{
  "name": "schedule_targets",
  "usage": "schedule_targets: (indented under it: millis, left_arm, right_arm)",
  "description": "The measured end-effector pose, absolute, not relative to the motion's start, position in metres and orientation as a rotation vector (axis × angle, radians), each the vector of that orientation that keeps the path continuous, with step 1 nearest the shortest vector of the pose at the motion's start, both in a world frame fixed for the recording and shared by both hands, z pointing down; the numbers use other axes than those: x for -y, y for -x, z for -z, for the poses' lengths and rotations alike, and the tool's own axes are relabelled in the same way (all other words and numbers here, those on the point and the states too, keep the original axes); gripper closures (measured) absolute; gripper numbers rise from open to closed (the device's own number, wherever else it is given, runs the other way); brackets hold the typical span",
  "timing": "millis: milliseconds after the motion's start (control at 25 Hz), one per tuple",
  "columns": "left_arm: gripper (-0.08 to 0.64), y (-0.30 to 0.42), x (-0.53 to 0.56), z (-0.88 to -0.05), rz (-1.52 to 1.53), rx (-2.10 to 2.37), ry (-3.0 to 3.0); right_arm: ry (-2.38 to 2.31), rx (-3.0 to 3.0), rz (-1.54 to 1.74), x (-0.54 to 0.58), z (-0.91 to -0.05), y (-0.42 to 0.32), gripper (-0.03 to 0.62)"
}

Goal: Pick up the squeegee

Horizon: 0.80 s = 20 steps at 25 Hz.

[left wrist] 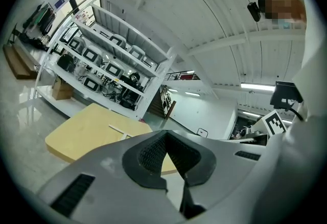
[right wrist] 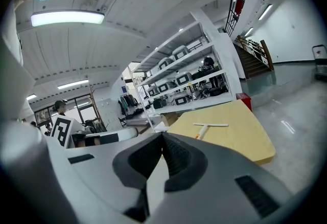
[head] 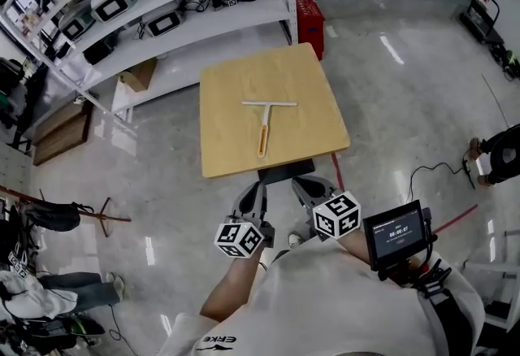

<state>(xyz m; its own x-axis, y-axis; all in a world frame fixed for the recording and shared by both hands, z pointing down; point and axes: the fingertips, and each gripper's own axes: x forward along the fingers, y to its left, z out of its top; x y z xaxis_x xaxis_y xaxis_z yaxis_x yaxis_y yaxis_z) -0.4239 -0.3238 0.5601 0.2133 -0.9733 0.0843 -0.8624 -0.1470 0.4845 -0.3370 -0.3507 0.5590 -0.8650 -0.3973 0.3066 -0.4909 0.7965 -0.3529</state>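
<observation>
- Squeegee [head: 266, 122] lies flat mid-table [head: 231, 147], blade toward the shelves [head: 195, 17], handle toward the grippers
- Left gripper [head: 253, 188]: jaws together, nothing between them, just short of the table's near edge
- Right gripper [head: 307, 183]: beside it, jaws likewise together and empty

1. Bright, even indoor light. The ceiling tube [right wrist: 66, 17] at 10 o'clock in the right gripper view is blown out.
2. White glare streaks the glossy floor [head: 392, 49] at 1 o'clock in the head view.
3. The squeegee [head: 266, 123] casts barely any shadow on the worktop [head: 236, 143].
4. Both gripper views bend straight lines and go black at the corners.
</observation>
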Motion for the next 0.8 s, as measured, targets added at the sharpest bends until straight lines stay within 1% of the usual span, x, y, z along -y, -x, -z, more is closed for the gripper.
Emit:
schedule_targets:
  millis: [800]
  left_arm:
    - [0.555, 0.423, 0.352, -0.594, 0.080, 1.658, -2.075]
  right_arm:
    - [-0.798, 2.736, -0.661, 0.372, -0.569, 0.328, 0.589]
